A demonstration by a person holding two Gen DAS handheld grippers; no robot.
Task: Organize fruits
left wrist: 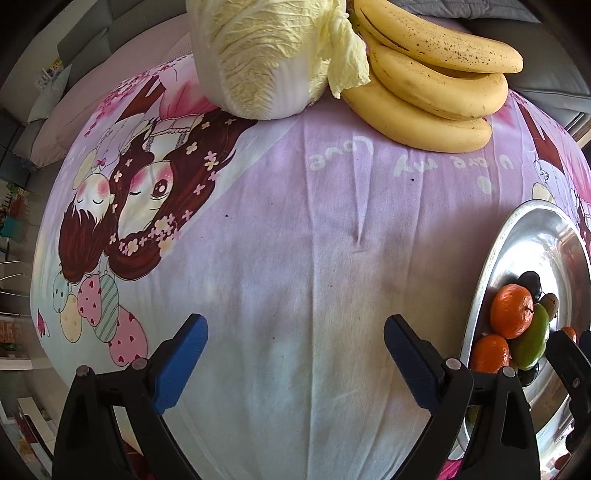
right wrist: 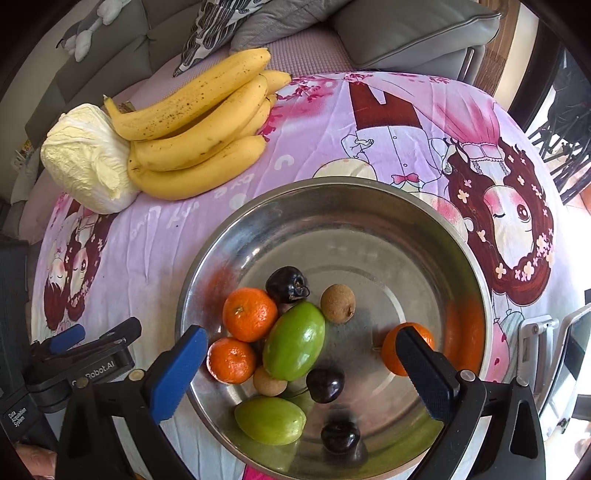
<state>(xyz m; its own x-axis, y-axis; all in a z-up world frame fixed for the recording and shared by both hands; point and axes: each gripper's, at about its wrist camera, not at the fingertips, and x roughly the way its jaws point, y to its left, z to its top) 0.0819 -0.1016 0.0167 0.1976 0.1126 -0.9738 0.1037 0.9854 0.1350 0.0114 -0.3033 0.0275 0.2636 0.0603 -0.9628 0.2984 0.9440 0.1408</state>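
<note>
A steel bowl (right wrist: pixel 332 184) holds three tangerines (right wrist: pixel 249 314), two green oval fruits (right wrist: pixel 295 347), several dark cherries (right wrist: pixel 286 284) and small brown longans (right wrist: pixel 338 302). My right gripper (right wrist: pixel 301 339) hangs open above the bowl, gripping nothing. Its right finger hides part of one tangerine (right wrist: pixel 391 350). My left gripper (left wrist: pixel 295 332) is open over bare cloth left of the bowl (left wrist: pixel 491 266), with nothing between its fingers. It also shows at the lower left of the right wrist view (right wrist: pixel 92 336). A bunch of bananas (left wrist: pixel 424 81) lies at the far side of the table.
A napa cabbage (left wrist: pixel 266 55) lies against the bananas' left side. A pink cartoon-print cloth (left wrist: pixel 295 221) covers the round table. Grey sofa cushions (right wrist: pixel 406 29) stand behind it. A metal stand (right wrist: pixel 535 332) sits at the table's right edge.
</note>
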